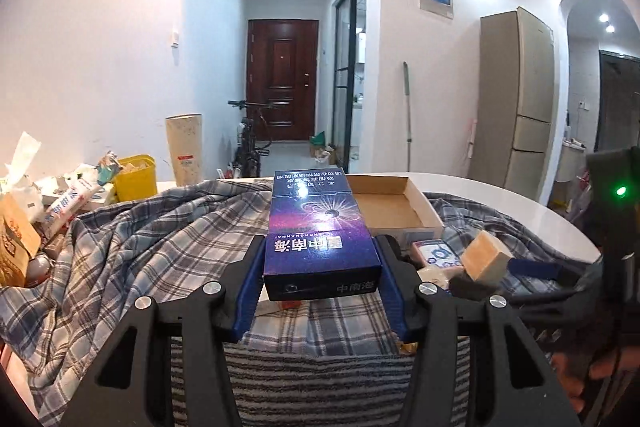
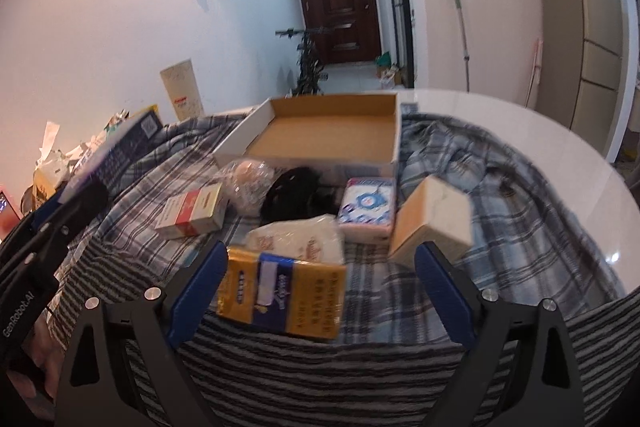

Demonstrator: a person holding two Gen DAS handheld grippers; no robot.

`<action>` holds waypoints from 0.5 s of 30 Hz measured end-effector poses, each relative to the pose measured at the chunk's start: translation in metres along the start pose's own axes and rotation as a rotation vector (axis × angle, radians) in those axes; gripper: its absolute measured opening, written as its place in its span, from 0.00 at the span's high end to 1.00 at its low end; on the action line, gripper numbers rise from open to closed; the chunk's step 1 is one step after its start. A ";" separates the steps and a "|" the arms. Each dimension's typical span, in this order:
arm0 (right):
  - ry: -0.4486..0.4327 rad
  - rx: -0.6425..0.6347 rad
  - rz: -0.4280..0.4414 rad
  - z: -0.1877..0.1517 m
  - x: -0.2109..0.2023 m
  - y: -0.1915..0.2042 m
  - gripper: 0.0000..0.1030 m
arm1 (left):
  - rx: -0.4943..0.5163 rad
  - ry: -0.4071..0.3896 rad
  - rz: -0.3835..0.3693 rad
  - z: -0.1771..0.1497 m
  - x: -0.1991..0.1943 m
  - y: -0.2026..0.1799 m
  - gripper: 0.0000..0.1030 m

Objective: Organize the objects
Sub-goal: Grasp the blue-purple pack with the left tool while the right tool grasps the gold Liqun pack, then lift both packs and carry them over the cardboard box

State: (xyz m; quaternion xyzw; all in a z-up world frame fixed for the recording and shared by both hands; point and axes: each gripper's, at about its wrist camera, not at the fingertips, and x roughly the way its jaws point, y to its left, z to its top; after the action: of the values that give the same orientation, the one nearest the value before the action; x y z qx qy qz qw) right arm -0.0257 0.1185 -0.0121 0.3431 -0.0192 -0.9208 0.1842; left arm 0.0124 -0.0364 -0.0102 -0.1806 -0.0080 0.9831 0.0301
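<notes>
Plaid cloth (image 2: 500, 211) on white table (image 2: 520, 123) — left tongs (image 1: 320, 267) clamping purple box (image 1: 320, 227), right tongs (image 2: 320, 291) agape.

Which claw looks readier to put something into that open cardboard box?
Probably the left claw: it is shut on the purple box, lifted before the cardboard box. The right claw is open, only straddling the yellow pack.

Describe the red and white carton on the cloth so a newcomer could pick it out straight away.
Start at the open cardboard tray on the plaid cloth over the round white table. Nearer the camera, off the tray's left corner, past a clear plastic bag, lies the small carton on its side. It alone has a red band on cream; the near pack is yellow and blue.
</notes>
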 end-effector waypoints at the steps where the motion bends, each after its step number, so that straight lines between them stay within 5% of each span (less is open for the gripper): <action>1: 0.024 0.005 0.017 -0.002 0.007 0.003 0.09 | 0.003 0.002 0.006 0.000 0.000 0.000 0.47; 15: 0.154 -0.030 -0.030 -0.009 0.046 0.020 0.09 | -0.026 0.030 0.026 -0.005 0.004 0.008 0.47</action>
State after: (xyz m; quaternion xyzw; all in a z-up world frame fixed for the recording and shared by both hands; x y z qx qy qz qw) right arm -0.0458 0.0841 -0.0444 0.4105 0.0138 -0.8945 0.1764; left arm 0.0103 -0.0441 -0.0163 -0.1958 -0.0180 0.9804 0.0149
